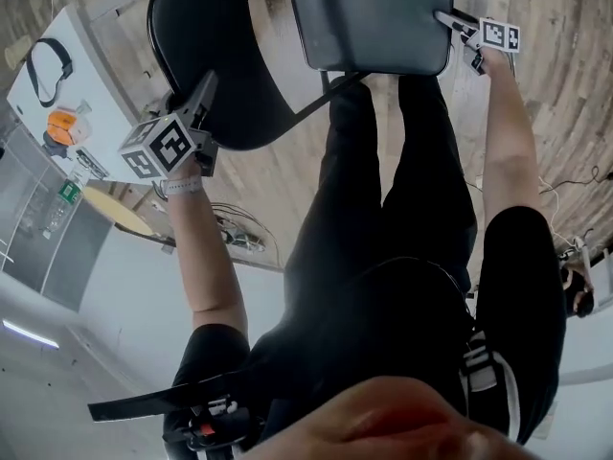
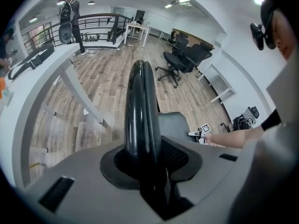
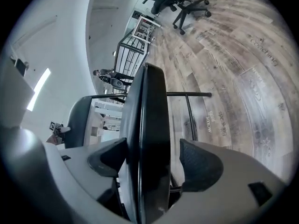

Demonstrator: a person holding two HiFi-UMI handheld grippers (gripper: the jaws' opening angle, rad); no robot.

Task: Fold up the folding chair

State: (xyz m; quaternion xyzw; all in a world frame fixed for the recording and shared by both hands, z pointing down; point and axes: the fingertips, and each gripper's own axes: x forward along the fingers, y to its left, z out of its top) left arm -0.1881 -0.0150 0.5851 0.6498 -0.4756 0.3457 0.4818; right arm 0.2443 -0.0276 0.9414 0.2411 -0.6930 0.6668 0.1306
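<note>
The folding chair has a black rounded backrest (image 1: 211, 36) and a grey seat (image 1: 374, 17), both seen from above in the head view. My left gripper (image 1: 196, 103) is at the backrest's rim. In the left gripper view that black rim (image 2: 140, 106) fills the gap of the left gripper (image 2: 145, 157), and both pads press on it. My right gripper (image 1: 450, 22) is at the seat's side edge. In the right gripper view the seat edge (image 3: 147, 125) stands between the jaws of the right gripper (image 3: 149, 167), with a clear gap at the right pad (image 3: 201, 164).
A white table (image 1: 86, 75) with a black strap and an orange object stands to the chair's left. The person's legs in black trousers (image 1: 383, 209) are just behind the chair. Office chairs (image 2: 182, 59) and a standing person (image 2: 70, 13) are far off on the wooden floor.
</note>
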